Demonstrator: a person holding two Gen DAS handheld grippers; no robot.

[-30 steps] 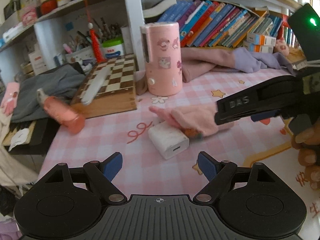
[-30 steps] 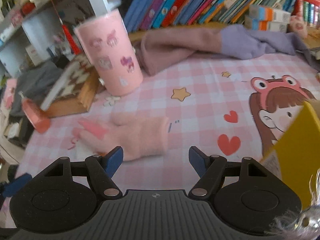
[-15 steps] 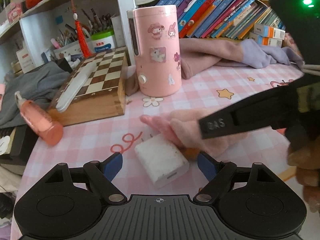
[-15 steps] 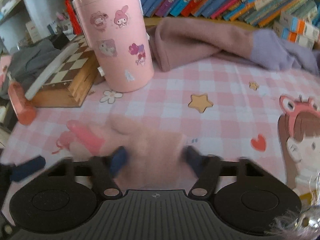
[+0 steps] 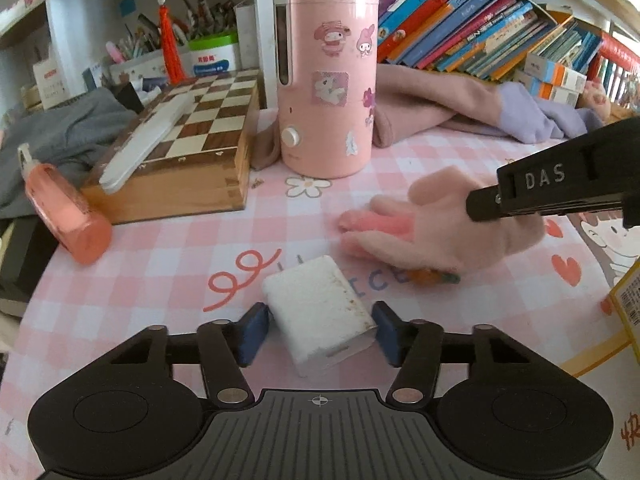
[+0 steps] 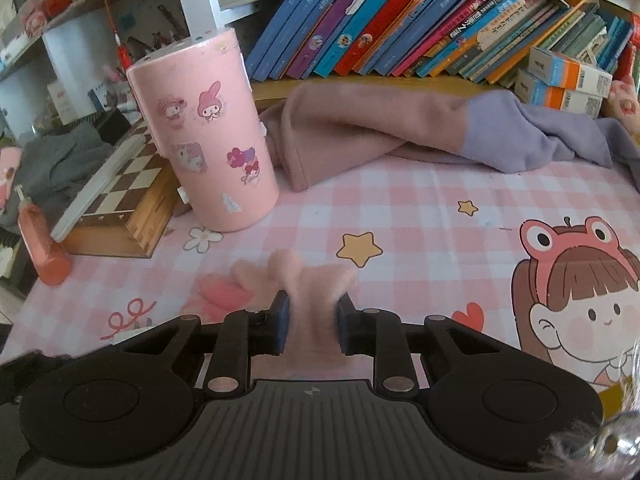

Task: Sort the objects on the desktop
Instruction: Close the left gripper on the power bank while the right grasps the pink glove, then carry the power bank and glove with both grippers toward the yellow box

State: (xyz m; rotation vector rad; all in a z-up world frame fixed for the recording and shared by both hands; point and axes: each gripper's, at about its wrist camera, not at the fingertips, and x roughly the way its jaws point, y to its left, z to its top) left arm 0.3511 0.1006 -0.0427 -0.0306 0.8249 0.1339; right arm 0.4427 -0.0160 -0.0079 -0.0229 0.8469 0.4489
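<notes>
A white charger block (image 5: 320, 312) lies on the pink checked tablecloth (image 5: 160, 264), skewed between the blue pads of my left gripper (image 5: 319, 330). The jaws are closing on it and the pads touch its sides. A fluffy pink glove (image 5: 420, 232) lies just beyond it to the right. In the left wrist view the black finger (image 5: 540, 196) of my right gripper reaches over that glove. My right gripper (image 6: 310, 320) is shut on the glove's cuff (image 6: 308, 292), which bunches up between the pads. A small orange and green thing (image 5: 434, 276) peeks out from under the glove.
A pink stickered cylinder (image 5: 326, 80) stands behind, beside a wooden chessboard box (image 5: 192, 132). A pink bottle (image 5: 64, 216) lies at the left table edge. A pink and purple garment (image 6: 400, 128) lies in front of the row of books (image 6: 400, 20). A yellow box (image 5: 628, 300) juts in at the right.
My left gripper came forward and down until the charger sat between its pads, then narrowed on it. My right gripper shut on the glove, which slid right, off the charger.
</notes>
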